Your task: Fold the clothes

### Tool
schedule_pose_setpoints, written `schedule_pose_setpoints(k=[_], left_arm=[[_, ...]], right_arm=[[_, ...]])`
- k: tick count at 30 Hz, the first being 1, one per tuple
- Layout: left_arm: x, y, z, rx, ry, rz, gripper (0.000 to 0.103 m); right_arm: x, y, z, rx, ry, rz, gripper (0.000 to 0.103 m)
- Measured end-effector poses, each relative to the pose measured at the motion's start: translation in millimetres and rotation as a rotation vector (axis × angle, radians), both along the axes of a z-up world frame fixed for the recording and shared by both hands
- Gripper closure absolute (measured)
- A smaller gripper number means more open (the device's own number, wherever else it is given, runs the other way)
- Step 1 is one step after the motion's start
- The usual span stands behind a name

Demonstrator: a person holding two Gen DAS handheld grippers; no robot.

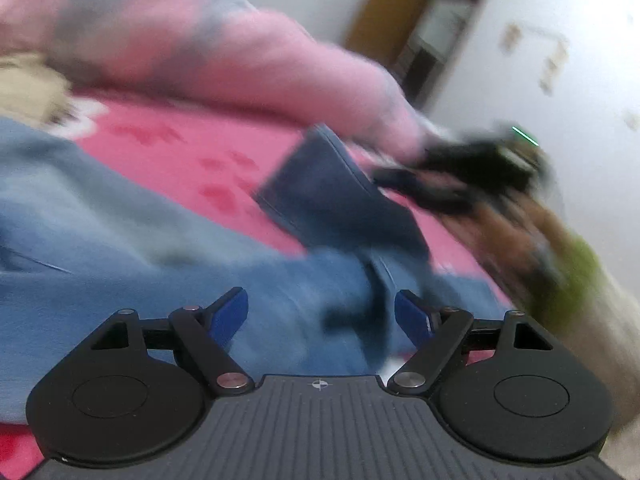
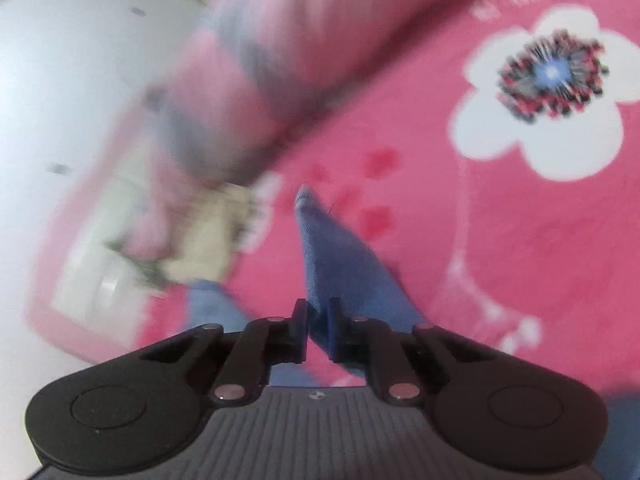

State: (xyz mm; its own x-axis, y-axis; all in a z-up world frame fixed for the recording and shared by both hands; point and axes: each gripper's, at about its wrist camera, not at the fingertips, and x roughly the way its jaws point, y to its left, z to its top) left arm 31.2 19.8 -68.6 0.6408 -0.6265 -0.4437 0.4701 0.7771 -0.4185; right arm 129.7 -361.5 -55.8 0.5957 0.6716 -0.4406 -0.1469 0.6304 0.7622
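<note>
A blue denim garment (image 1: 120,240) lies spread on a pink bedsheet (image 1: 180,148). My left gripper (image 1: 320,312) hovers just above it, jaws wide open with nothing between them. To the right, a corner flap of the garment (image 1: 332,188) is lifted off the bed by my right gripper (image 1: 384,178), which a pink-sleeved arm (image 1: 240,52) carries. In the right wrist view the right gripper (image 2: 318,316) is shut on that blue fabric (image 2: 340,256), which runs away from the pads in a narrow strip. Both views are motion-blurred.
The bedsheet carries a large white flower print (image 2: 540,120). A beige blurred item (image 2: 208,240) lies near the bed's edge, also at upper left (image 1: 28,88). Beyond the bed are a white wall (image 1: 560,40) and a wooden door (image 1: 384,20). A pink-and-grey sleeve (image 2: 260,80) crosses the view.
</note>
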Motion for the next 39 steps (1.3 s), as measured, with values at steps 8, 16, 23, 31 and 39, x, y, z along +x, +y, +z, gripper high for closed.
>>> schedule_pose_setpoints(k=[8, 16, 23, 31, 39], left_arm=[[1, -7, 9, -0.012, -0.001, 0.047, 0.022], [-2, -44, -4, 0.110, 0.017, 0.008, 0.022], [7, -59, -19, 0.283, 0.028, 0.087, 0.022], [9, -50, -27, 0.310, 0.017, 0.096, 0.022], [-10, -5, 0, 0.180, -0.030, 0.204, 0.022]], right_arm=[[-179, -38, 51, 0.104, -0.249, -0.115, 0.100], [-124, -27, 47, -0.249, -0.217, -0.169, 0.031], [9, 65, -9, -0.754, -0.118, 0.035, 0.006], [6, 66, -37, -0.627, 0.057, 0.037, 0.083], [-93, 58, 38, -0.449, -0.195, 0.000, 0.088]])
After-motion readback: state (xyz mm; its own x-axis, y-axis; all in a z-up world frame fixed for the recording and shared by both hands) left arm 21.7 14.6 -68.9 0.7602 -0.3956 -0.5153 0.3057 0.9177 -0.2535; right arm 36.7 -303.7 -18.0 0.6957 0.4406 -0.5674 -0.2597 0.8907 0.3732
